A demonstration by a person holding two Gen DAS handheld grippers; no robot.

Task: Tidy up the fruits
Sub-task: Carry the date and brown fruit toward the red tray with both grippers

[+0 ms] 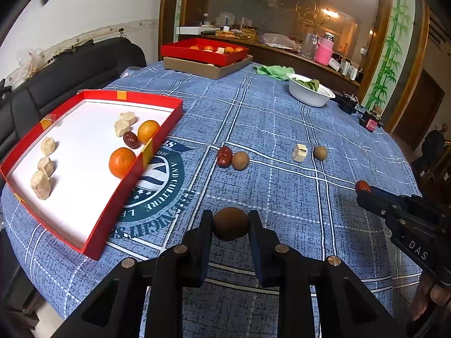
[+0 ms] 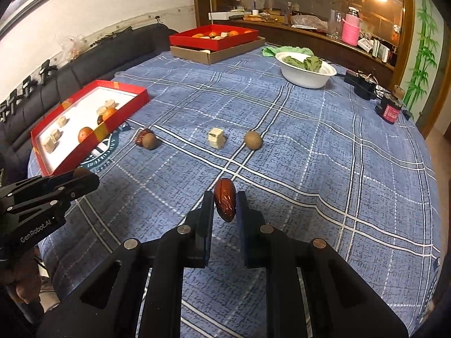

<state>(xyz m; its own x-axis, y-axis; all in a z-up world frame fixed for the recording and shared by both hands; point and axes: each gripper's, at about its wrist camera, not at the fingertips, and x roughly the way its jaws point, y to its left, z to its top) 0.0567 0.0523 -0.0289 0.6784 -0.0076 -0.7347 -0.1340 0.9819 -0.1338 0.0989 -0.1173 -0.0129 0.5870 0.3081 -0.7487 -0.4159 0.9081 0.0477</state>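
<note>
Left gripper [image 1: 230, 226] clamped on a brown round fruit [image 1: 230, 224]; right gripper [image 2: 224, 205] clamped on a red date [image 2: 224, 202]. Both hover over the cloth beside the red tray [image 1: 157, 152], which holds oranges, a date and pale blocks. Best practice, judged: carry each fruit over the tray's near wall, lower close to the floor, then part the fingers, so the round fruit does not roll

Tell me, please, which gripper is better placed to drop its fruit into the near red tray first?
Left, probably. The left gripper, shut on a brown round fruit, sits right beside the red tray. The right gripper, holding a red date, is farther across the blue tablecloth.
</note>
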